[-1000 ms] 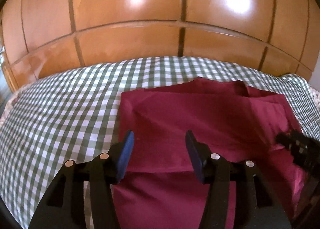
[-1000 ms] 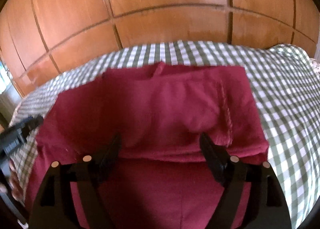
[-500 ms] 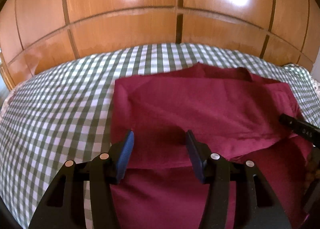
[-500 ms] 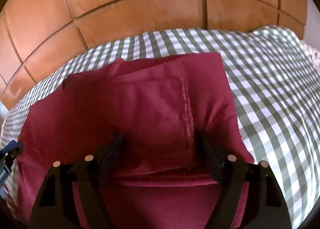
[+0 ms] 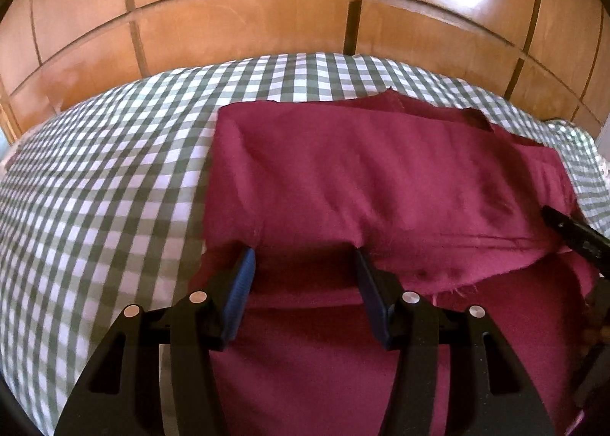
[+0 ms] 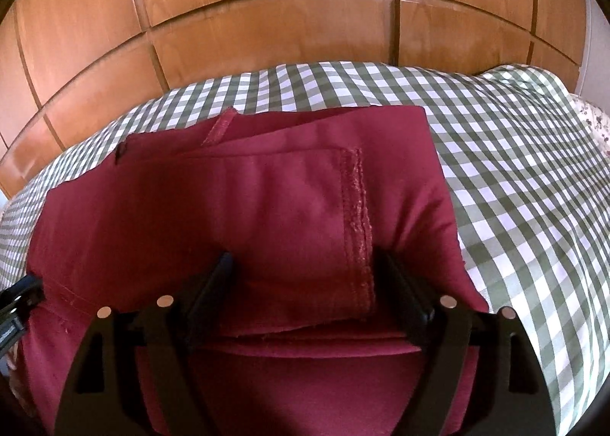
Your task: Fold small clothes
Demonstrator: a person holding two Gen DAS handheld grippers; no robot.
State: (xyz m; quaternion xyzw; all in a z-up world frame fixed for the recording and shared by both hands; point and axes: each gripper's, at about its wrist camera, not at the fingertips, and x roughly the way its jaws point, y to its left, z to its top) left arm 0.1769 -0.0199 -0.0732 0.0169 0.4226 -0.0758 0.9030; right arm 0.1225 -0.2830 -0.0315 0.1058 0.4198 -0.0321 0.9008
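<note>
A: Left wrist view. The left gripper [image 5: 305,264] stands over the near left part of the maroon cloth [image 5: 381,177], which lies part-folded on the checked bed [image 5: 114,188]. Its fingers are half apart and clamp nothing; the raw edge of the upper flap lies across their tips. How should the step be done?

B: Judged from the lie of the cloth, the step is taking up the near flap edge for the next fold. Both grippers should close on the same layer, at matched points along the edge, then lift and carry level so that the crease runs straight. Catching the lower layer as well would drag the whole pile.

A: And the right wrist view?

B: The right gripper [image 6: 303,264] straddles the flap's right end, fingers wide and holding nothing; they have just been opening slightly. This view alone shows the frayed seam [image 6: 356,215] running down beside the right finger, a small loop [image 6: 219,129] at the far edge, and the cloth's right border.

A: What does the left view add?

B: The cloth's left border, the bare bed beyond it, and a wavy stretch of flap edge between the grippers, which suggests slack to take out. Each view catches only a tip of the other gripper at its margin.
</note>
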